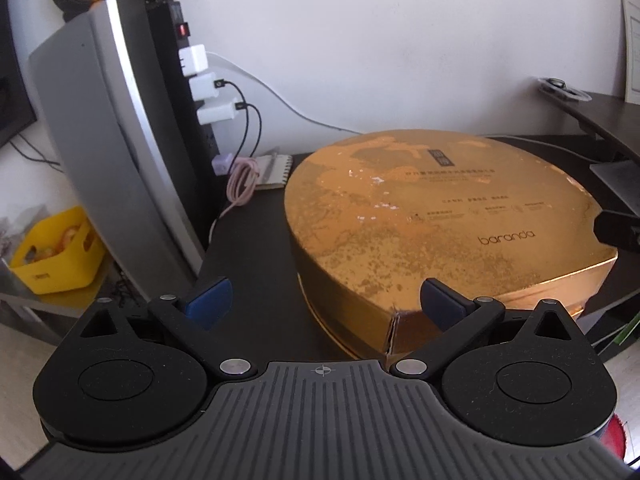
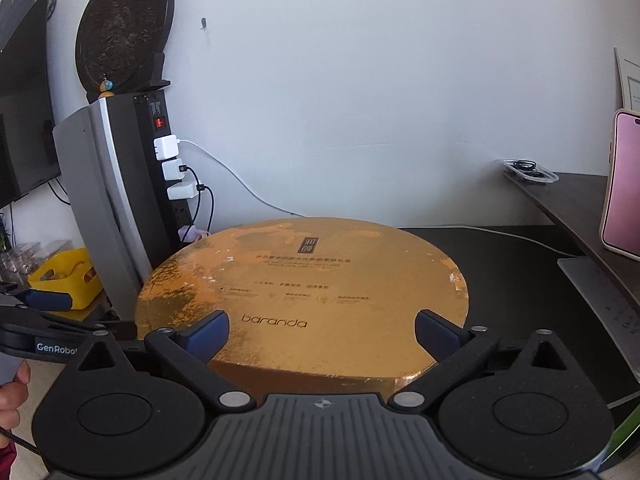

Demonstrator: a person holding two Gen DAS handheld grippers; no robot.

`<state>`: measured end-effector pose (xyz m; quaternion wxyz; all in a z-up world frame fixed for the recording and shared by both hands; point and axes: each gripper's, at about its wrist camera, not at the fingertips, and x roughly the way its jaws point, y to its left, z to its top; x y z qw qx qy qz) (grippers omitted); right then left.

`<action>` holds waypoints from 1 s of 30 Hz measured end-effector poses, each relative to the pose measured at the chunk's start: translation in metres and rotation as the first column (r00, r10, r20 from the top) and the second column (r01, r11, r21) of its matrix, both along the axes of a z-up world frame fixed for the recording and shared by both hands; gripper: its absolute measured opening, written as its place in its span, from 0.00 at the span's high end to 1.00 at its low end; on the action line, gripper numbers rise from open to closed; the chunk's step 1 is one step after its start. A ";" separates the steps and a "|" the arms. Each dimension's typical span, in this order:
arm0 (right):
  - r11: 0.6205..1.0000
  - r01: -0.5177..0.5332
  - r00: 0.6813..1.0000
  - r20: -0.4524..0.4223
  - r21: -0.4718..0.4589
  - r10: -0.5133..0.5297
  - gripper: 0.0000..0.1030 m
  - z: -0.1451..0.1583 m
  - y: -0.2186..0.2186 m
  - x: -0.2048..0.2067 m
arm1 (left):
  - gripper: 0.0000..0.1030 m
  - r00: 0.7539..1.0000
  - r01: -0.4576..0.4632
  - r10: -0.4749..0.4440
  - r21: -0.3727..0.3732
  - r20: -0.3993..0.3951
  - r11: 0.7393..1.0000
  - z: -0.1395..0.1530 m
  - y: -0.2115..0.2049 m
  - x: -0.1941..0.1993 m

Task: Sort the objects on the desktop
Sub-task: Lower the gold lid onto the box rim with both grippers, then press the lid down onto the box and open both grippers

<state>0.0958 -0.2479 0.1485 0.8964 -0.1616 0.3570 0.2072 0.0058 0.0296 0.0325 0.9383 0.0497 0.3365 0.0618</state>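
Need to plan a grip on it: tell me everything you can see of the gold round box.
The gold round box is wide and flat, of card by the look, lid on, lying level on the dark desk. Its foil top is scuffed and printed "baranda". The side wall shows a torn seam at the near edge. Both grippers hang open before it; contact cannot be told.

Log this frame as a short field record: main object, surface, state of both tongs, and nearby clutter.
main object: round gold box, lid on, printed "baranda"
surface: dark desk
left tongs: open, empty, at the box's near edge
right tongs: open, empty, over the lid's near edge
clutter: power strip with three white chargers; pink phone on the shelf at right
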 end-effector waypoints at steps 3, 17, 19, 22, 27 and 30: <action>1.000 0.020 1.000 0.022 -0.011 -0.019 0.04 0.002 0.001 -0.006 | 0.00 1.000 -0.023 0.023 -0.010 -0.015 1.000 -0.001 0.006 -0.003; 0.999 0.032 0.999 0.008 -0.034 -0.032 0.05 -0.005 0.010 -0.014 | 0.01 0.998 -0.045 0.041 -0.082 -0.046 0.996 -0.015 0.024 0.019; 0.999 0.035 0.999 0.004 -0.037 -0.035 0.05 -0.006 0.012 -0.013 | 0.01 0.999 -0.034 0.031 -0.082 -0.039 0.996 -0.017 0.025 0.020; 0.999 0.032 0.999 0.000 -0.041 -0.032 0.05 -0.008 0.013 -0.013 | 0.00 0.998 -0.030 0.027 -0.076 -0.048 0.997 -0.020 0.026 0.021; 0.998 0.025 1.000 -0.008 -0.050 -0.025 0.05 -0.010 0.014 -0.013 | 0.00 0.997 -0.041 0.036 -0.068 -0.071 0.997 -0.022 0.027 0.023; 0.998 0.022 1.000 -0.016 -0.056 -0.023 0.05 -0.012 0.014 -0.013 | 0.00 0.994 -0.050 0.045 -0.045 -0.103 0.998 -0.029 0.025 0.024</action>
